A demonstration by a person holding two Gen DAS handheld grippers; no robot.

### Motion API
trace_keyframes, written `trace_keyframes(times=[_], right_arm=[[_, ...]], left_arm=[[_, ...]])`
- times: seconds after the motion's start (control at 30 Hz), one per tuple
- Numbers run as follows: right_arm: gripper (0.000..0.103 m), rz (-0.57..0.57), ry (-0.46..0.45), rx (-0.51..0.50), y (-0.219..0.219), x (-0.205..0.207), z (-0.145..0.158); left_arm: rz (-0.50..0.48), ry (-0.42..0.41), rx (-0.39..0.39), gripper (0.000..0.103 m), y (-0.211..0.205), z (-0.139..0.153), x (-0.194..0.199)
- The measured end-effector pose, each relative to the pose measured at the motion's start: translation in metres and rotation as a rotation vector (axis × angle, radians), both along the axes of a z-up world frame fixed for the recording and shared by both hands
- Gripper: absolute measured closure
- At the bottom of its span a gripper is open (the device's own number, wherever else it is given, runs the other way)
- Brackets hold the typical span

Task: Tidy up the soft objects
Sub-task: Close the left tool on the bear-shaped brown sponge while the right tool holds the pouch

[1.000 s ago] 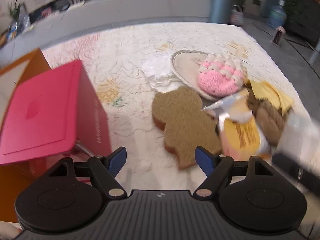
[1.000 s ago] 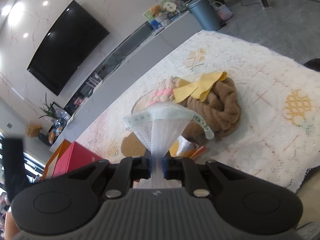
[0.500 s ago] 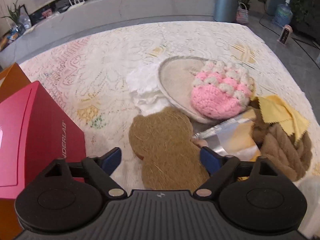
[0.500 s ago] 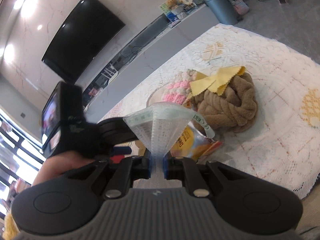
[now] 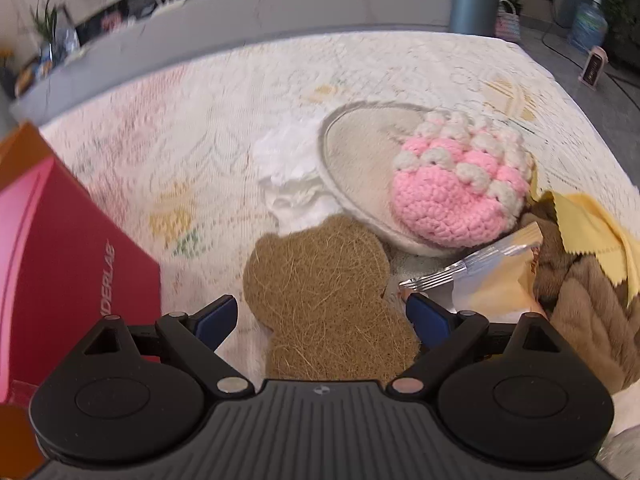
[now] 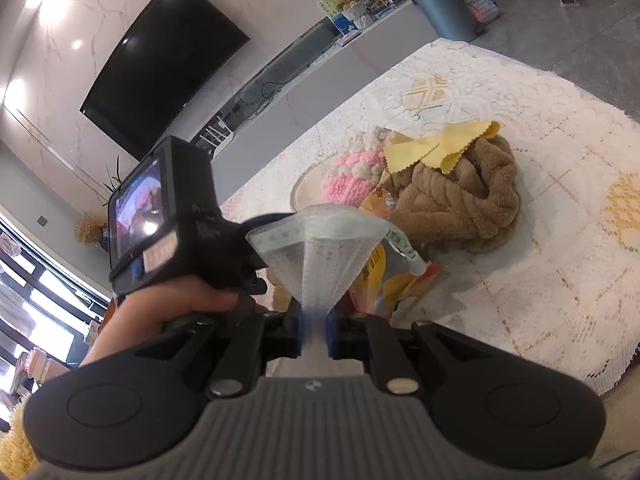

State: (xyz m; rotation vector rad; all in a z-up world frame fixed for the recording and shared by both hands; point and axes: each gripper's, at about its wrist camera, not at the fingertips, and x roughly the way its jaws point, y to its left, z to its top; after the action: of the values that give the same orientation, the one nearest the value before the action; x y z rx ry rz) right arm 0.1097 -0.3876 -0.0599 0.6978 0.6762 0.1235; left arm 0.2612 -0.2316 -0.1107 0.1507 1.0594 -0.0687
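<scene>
Brown fibre mat [image 5: 328, 292] now lies between our wide-opened left gripper [image 5: 320, 316], ready for grasping; right gripper [image 6: 314, 330] pinches a mesh pouch [image 6: 320, 248].

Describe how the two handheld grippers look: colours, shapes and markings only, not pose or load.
Both grippers, left and right, share one build: a ribbed grey body with a small round emblem, two black round housings, black angled link arms with metal pivot pins, and blue pads on the jaws. The left one carries a black camera with a lit screen. No sleeve shows.
</scene>
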Motion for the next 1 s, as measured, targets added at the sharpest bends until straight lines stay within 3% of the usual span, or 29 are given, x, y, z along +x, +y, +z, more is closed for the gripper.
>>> trace_keyframes(times=[0.13, 0.17, 0.53, 0.77, 1.0], right_arm=[[0.094, 0.004, 0.003, 0.002, 0.0, 0.001, 0.0], [0.094, 0.007, 0.004, -0.003, 0.001, 0.001, 0.0], [0.094, 0.014, 0.015, -0.008, 0.002, 0.004, -0.001], [0.094, 0.012, 0.022, 0.002, 0.001, 0.006, -0.004], [0.094, 0.015, 0.026, 0.026, -0.003, 0.009, -0.007]], left_arm=[[0.065, 0.111, -0.123, 0.0, 0.016, -0.011, 0.014], [0.07, 0.101, -0.128, 0.0, 0.017, -0.012, 0.014], [-0.025, 0.088, 0.003, 0.0, -0.001, -0.011, 0.016], [-0.038, 0.066, 0.008, 0.005, 0.0, -0.001, 0.006], [-0.126, -0.081, 0.009, 0.005, 0.014, 0.044, -0.029]])
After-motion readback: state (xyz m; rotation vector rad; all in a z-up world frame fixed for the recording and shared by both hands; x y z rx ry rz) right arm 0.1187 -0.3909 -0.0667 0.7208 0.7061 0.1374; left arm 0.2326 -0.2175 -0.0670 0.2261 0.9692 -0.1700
